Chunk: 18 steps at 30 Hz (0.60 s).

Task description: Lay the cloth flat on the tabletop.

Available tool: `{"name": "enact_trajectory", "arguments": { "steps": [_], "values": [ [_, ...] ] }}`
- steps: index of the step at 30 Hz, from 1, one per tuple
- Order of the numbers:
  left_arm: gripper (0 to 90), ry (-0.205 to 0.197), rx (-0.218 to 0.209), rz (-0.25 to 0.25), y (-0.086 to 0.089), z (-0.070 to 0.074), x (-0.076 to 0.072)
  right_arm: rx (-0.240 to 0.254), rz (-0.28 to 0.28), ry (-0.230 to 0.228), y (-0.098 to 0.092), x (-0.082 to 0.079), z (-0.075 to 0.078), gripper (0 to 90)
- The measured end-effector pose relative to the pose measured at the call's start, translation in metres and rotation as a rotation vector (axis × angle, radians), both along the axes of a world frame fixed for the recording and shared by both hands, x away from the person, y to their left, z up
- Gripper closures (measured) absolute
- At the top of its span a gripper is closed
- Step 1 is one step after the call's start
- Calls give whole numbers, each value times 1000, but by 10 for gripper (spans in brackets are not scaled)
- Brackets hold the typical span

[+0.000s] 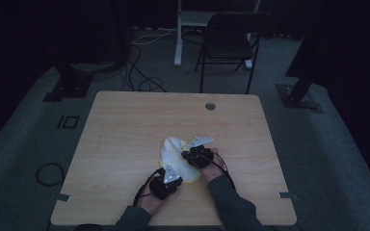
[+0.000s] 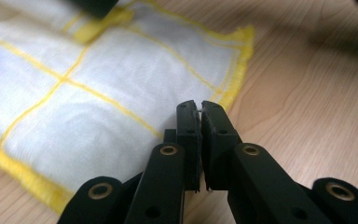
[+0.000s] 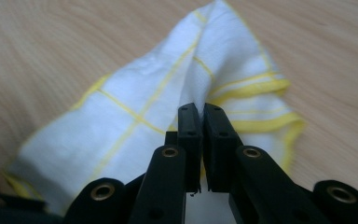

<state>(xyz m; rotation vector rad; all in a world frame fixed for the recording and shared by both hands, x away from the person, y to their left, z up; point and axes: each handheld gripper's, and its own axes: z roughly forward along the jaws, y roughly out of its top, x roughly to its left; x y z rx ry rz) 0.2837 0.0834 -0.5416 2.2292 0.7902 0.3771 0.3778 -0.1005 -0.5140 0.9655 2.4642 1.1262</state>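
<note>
Both tongs are pinching the cloth [image 2: 98,88]: the left tongs [image 2: 200,106] near its hemmed edge, the right tongs [image 3: 201,108] on a raised fold. It looks light, limp and easily bunched, so the hems are probably the best places to grip.

No legible text, label, brand, number or sign is found in any view. The white cloth [image 2: 98,88] carries a yellow grid and yellow hem, without lettering. The wooden table [image 1: 125,125] bears no marking. The black jaws in both gripper views show brass rivets and plain holes, no print.
</note>
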Motion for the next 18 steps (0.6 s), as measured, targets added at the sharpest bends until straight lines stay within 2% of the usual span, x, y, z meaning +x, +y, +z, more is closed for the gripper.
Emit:
{"name": "enact_trajectory", "arguments": {
  "steps": [5, 8, 12, 18],
  "values": [
    [871, 3, 1, 48, 18, 1, 2, 3, -54, -6, -19, 7, 7, 872],
    [871, -2, 23, 80, 28, 2, 5, 4, -73, -12, -26, 9, 10, 872],
    [868, -21, 74, 124, 40, 4, 10, 6, -98, -19, -38, 12, 13, 872],
    [861, -24, 95, 205, 54, 6, 19, 4, -143, -21, -57, 15, 15, 873]
  ]
}}
